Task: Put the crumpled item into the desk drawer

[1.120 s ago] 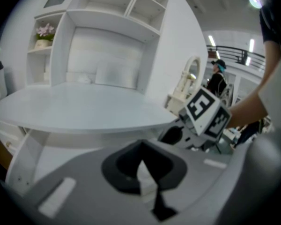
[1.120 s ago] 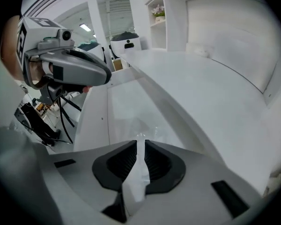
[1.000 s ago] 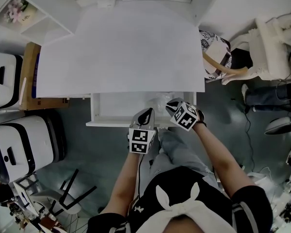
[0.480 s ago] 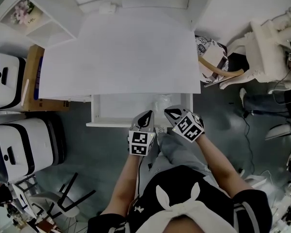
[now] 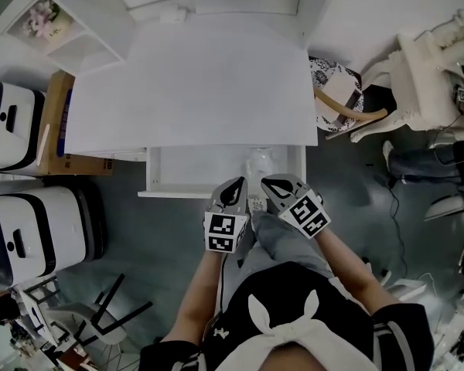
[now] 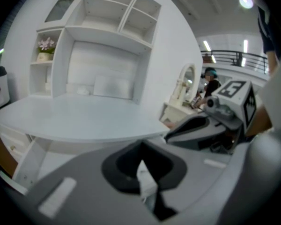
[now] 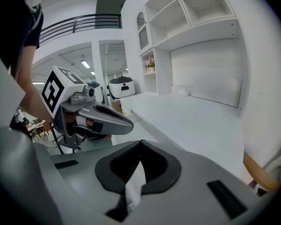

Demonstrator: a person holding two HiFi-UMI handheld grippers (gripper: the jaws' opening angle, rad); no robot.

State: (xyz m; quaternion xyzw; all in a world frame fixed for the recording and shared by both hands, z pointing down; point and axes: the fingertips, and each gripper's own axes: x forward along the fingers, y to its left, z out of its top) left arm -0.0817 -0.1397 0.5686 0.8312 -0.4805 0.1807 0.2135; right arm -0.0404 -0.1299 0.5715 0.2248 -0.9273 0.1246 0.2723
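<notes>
The crumpled whitish item (image 5: 259, 162) lies inside the open white desk drawer (image 5: 178, 178), toward its right end in the lower middle of the head view. It is a small, wrinkled, pale lump that hardly stands out from the drawer floor; whether it is paper or plastic I cannot tell.

Just below it in the frame, over the drawer's front edge, are the left gripper (image 5: 233, 187) and the right gripper (image 5: 273, 184), side by side. Each has its jaws together and holds nothing.

The plain white desk (image 5: 193, 83) fills the upper middle of the frame. A white shelf unit with pink flowers (image 5: 25, 14) sits at the upper left. On the grey floor (image 5: 162, 246) at the left stand a brown cardboard box (image 5: 50, 122) and two white rounded cases with black panels (image 5: 31, 230). A white ornate chair (image 5: 429, 68) stands at the right.
</notes>
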